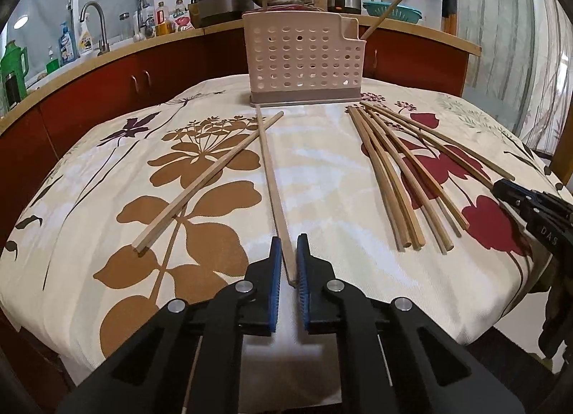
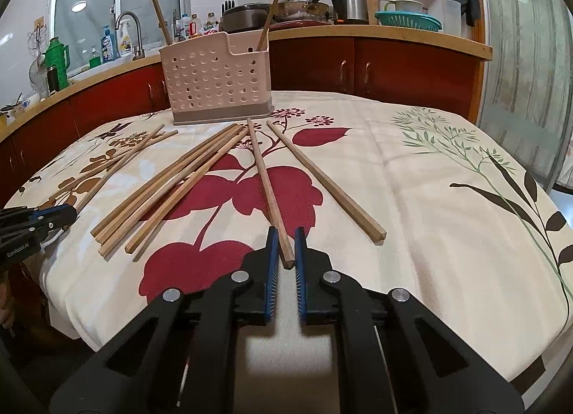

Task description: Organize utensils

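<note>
Left wrist view: the left gripper's (image 1: 287,258) blue pads pinch the near end of a pale chopstick (image 1: 270,177) pointing at the holder (image 1: 302,63); lift evenly.

Right wrist view: the right gripper (image 2: 284,251) clamps a darker chopstick (image 2: 266,184) lying before the holder (image 2: 215,81); raise it clear of its neighbours.

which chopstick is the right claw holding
The darker chopstick lying over the red leaf, its near end pinched in the right claw; the paler one to its right lies free.

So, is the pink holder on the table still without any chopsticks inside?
No, the pink holder already has two chopsticks standing inside, leaning against its rim.
</note>
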